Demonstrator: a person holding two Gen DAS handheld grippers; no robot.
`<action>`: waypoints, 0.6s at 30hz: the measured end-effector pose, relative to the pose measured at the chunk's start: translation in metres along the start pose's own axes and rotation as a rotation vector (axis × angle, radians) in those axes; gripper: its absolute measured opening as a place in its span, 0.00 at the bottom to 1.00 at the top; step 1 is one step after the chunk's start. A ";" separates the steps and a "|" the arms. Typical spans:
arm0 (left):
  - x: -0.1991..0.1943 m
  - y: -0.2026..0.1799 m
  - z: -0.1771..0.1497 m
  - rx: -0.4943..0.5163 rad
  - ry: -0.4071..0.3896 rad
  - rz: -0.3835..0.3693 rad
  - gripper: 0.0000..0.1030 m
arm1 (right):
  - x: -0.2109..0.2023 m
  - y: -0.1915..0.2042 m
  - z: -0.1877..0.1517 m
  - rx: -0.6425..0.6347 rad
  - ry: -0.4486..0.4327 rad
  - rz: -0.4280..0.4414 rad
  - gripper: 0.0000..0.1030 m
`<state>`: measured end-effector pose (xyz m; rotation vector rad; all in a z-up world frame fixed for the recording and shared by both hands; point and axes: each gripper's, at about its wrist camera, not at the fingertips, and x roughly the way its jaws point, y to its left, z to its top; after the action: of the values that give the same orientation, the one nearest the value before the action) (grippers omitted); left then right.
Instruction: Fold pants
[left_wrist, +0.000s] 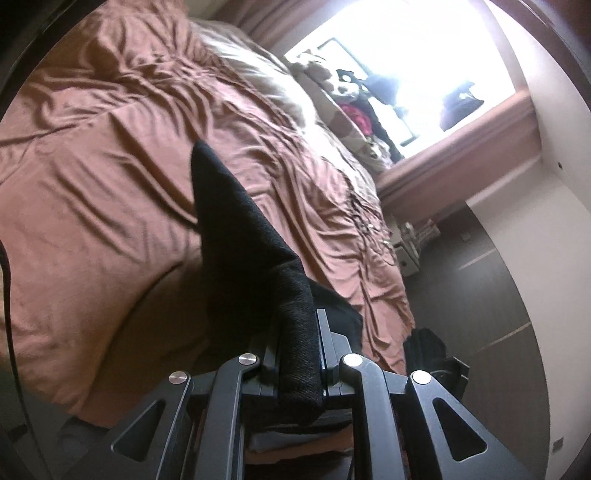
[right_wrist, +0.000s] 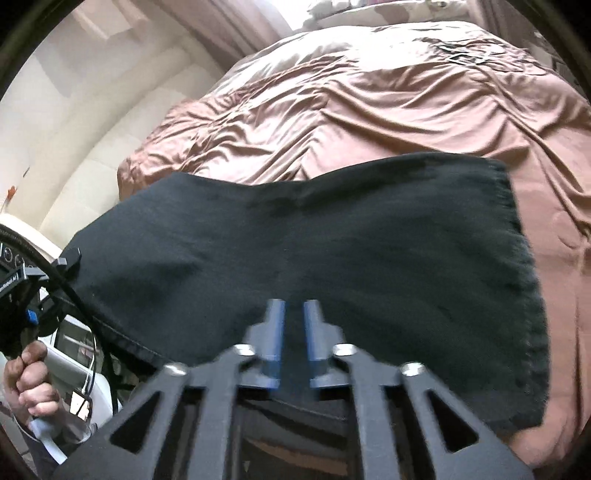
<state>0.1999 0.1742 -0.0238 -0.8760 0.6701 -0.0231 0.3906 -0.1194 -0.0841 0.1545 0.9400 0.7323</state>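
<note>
**Left gripper carries the pants while the right stands free**

Left wrist view: the left gripper (left_wrist: 297, 354) is clenched on a thick bunched edge of the black pants (left_wrist: 236, 236), which rise in a peak above the rumpled pink bedspread (left_wrist: 92, 177). Pinching the bunch likely keeps the layers together as they are carried.

Right wrist view: the right gripper (right_wrist: 294, 339) has its 2 fingers parted with nothing pressed between them. The pants (right_wrist: 314, 251) hang spread over the bed's near edge, so it seems free to take a new hold.
</note>
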 end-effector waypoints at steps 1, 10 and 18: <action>0.003 -0.007 0.000 0.013 0.005 -0.007 0.15 | -0.006 -0.002 -0.002 0.004 -0.014 0.004 0.55; 0.035 -0.068 -0.008 0.139 0.064 -0.088 0.15 | -0.063 -0.037 -0.034 0.080 -0.086 0.019 0.59; 0.077 -0.113 -0.026 0.217 0.148 -0.126 0.15 | -0.099 -0.071 -0.054 0.148 -0.113 0.002 0.59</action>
<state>0.2746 0.0602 0.0046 -0.7102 0.7351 -0.2714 0.3476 -0.2449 -0.0793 0.3234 0.8858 0.6487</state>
